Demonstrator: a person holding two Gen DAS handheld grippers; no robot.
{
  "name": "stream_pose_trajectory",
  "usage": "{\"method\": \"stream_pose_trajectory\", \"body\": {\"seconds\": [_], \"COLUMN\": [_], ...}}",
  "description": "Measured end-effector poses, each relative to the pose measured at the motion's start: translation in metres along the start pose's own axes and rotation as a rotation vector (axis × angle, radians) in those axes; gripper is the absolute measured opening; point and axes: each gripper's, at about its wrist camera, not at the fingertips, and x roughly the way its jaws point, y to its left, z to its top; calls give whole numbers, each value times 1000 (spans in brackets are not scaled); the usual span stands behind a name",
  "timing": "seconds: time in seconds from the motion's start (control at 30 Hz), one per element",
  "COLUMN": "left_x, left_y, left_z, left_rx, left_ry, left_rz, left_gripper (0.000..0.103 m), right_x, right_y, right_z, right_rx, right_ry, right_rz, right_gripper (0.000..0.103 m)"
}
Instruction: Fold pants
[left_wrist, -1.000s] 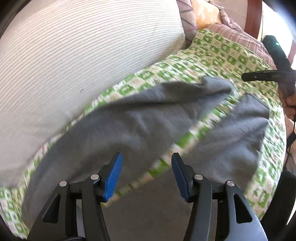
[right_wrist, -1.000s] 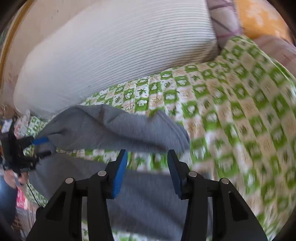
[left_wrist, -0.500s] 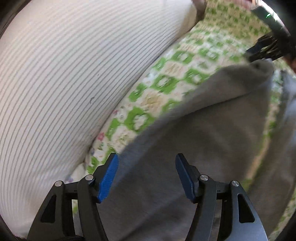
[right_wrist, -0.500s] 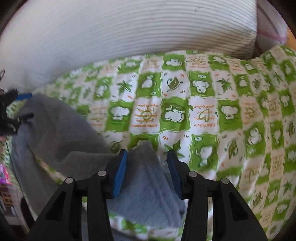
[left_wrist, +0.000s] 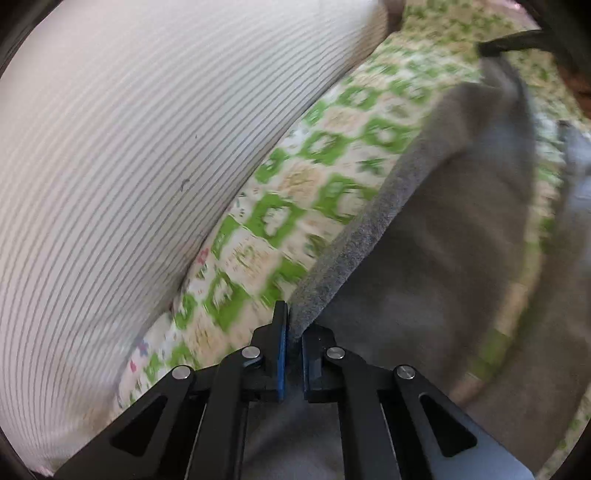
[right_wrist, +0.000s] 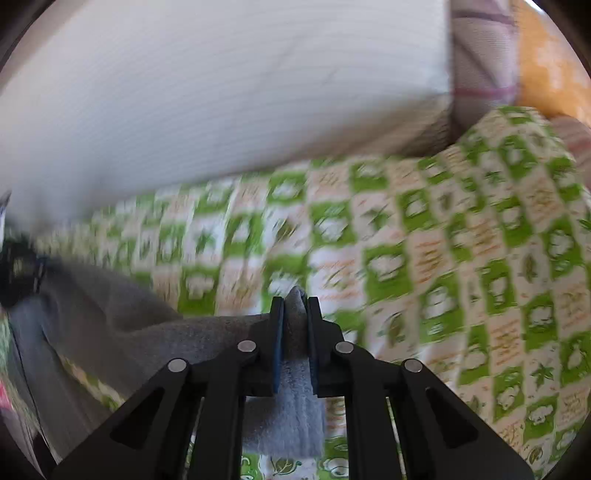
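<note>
Left wrist view is showing the left gripper (left_wrist: 293, 334), whose jaws have just been closing and are now pinching the thick edge of the grey pants (left_wrist: 450, 229). The pants are lying on the green and white checked sheet (left_wrist: 280, 218), beside the big striped pillow (left_wrist: 140, 147). In the right wrist view the right gripper (right_wrist: 295, 325) has also just been closing and is now clamping a fold of the same grey cloth, which is sticking out a little above its blue pads (right_wrist: 277, 332).
</note>
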Motion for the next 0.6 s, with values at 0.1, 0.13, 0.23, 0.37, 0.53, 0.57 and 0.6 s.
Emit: {"method": "stream_pose_trajectory", "body": {"seconds": [0.1, 0.13, 0.23, 0.37, 0.53, 0.57, 0.6], "left_x": [-34, -45, -73, -88, -100, -105, -110], "left_y": [-19, -25, -42, -71, -94, -98, -101], "left_z": [-25, -34, -56, -81, -96, -99, -101], "left_rx": [-21, -36, -104, -176, -234, -251, -261], "left_ry": [-40, -49, -66, -78, -119, -128, -137], "left_rz": [-17, -27, -71, -98, -114, -124, -126], "left_gripper": [4, 4, 4, 4, 4, 4, 4], "right_x": [-14, -17, -31, -52, -74, -77, -79], "right_y": [-6, -7, -9, -10, -22, -25, -28], "right_z": [2, 2, -1, -17, -56, -63, -69], "right_rx": [34, 40, 66, 87, 84, 84, 82], "right_ry": [-40, -43, -74, -99, -105, -104, -103], "right_rz": [7, 15, 56, 118, 173, 184, 190], "right_gripper": [12, 12, 12, 12, 12, 12, 12]}}
